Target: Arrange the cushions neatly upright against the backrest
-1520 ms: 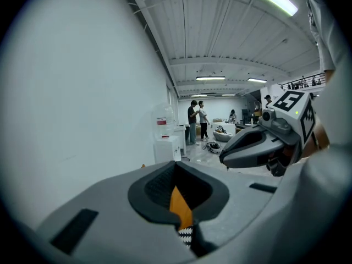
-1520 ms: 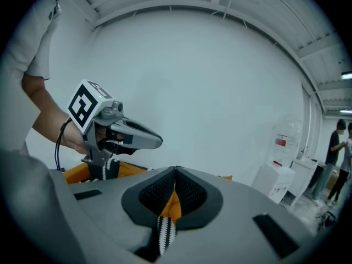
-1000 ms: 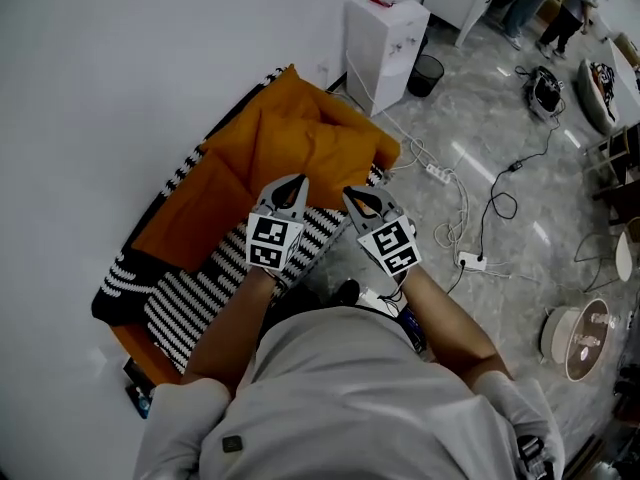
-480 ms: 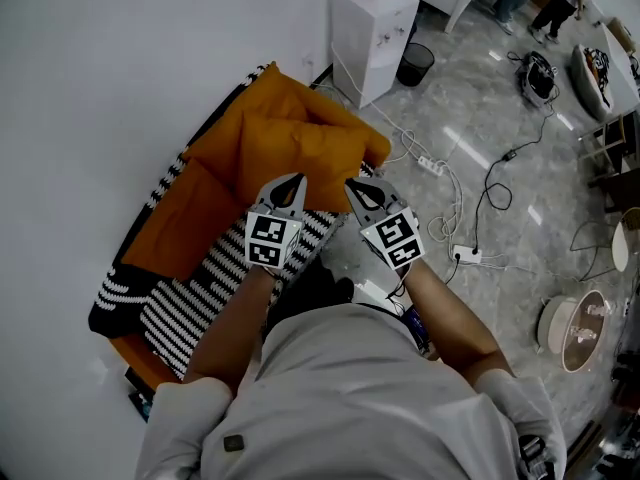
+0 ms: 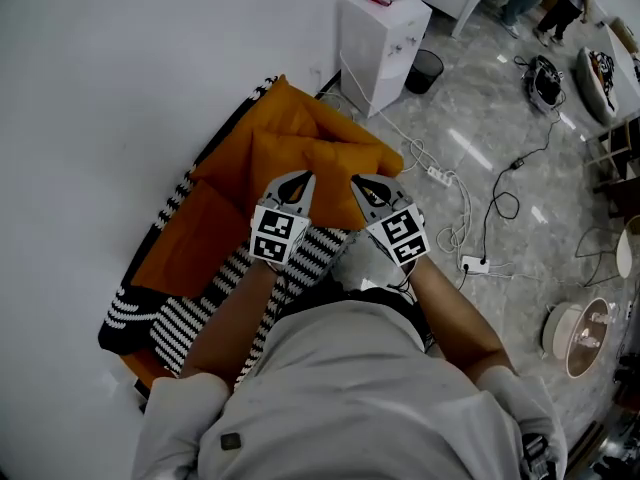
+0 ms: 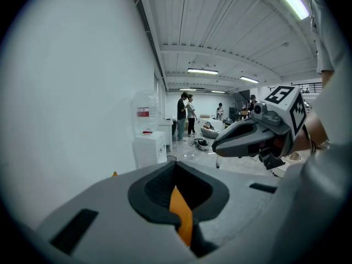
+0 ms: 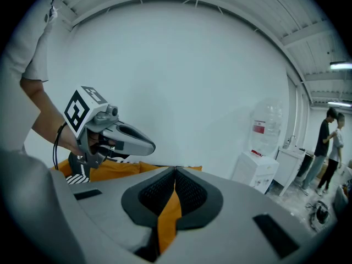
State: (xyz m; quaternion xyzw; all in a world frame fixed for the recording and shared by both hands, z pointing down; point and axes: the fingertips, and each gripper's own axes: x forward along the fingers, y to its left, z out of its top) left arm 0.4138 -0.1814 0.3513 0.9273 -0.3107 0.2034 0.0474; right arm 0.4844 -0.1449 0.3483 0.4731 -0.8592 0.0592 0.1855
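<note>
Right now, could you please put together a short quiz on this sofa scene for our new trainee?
1. True or false: the left claw stands wide open.
2. Multiple choice: what colour are the cushions on the sofa? A orange, B green, C blue.
3. Short answer: which appliance stands by the wall past the sofa's far end?

Key: 1 false, its jaws are together; 2 A; 3 the white water dispenser.
</note>
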